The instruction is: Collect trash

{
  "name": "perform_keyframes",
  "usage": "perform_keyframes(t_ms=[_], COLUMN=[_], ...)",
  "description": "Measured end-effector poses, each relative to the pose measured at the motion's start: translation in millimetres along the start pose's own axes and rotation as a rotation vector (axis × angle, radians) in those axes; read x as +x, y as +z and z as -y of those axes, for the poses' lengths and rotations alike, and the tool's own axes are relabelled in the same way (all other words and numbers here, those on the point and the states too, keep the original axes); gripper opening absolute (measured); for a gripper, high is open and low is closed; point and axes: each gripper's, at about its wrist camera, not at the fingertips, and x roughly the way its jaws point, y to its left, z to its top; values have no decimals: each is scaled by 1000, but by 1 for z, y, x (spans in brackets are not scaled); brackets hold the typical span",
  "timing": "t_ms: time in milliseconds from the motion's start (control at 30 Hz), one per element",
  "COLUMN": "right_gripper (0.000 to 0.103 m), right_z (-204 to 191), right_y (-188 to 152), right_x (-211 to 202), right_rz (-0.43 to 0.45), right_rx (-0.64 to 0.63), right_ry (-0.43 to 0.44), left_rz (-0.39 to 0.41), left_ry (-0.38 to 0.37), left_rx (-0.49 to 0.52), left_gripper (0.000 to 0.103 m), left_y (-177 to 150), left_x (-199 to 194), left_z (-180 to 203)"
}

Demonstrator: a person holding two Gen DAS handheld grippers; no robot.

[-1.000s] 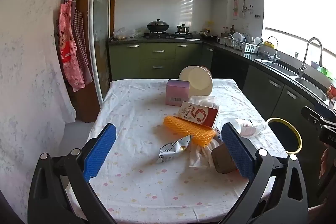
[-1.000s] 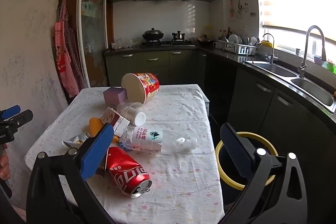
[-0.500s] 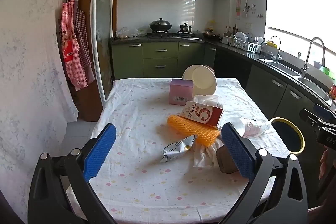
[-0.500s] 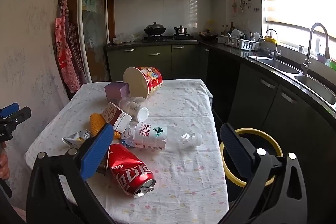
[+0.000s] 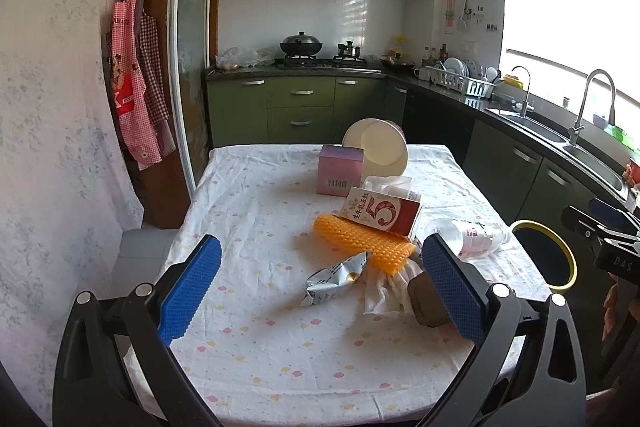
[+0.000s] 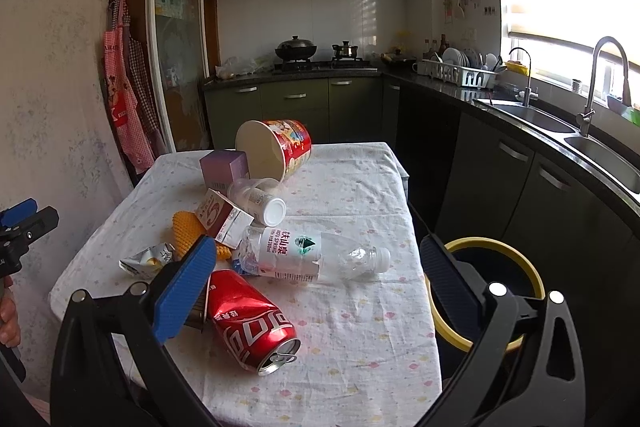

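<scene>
Both grippers, left (image 5: pixel 320 283) and right (image 6: pixel 316 287), are spread wide and hold nothing. The red can (image 6: pixel 250 323) lies on its side at the table's (image 6: pixel 360 367) near edge. Probably light, smooth, dentable: grasp mid-body, across its width.

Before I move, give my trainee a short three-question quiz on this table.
1. True or false: the red can stands upright.
2. Which lies nearest the bin? A) purple box B) clear bottle C) foil wrapper
3. Fill in: both the left gripper and the right gripper are ____ and hold nothing.

Key: 1 false, it lies on its side; 2 B; 3 open.
</scene>
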Motion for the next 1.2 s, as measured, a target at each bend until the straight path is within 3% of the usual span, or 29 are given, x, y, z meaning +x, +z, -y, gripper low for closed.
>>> perform_keyframes(t_ms=[1200], right_gripper=[97], right_z=[-2], right_y=[2], right_x=[3], right_rz=[-13], right_rx=[5], right_ry=[4], left_rz=[-17], left_ry=[-14], left_rx=[8], left_gripper=[99], left_y=[-4], left_x=[4], left_z=[3])
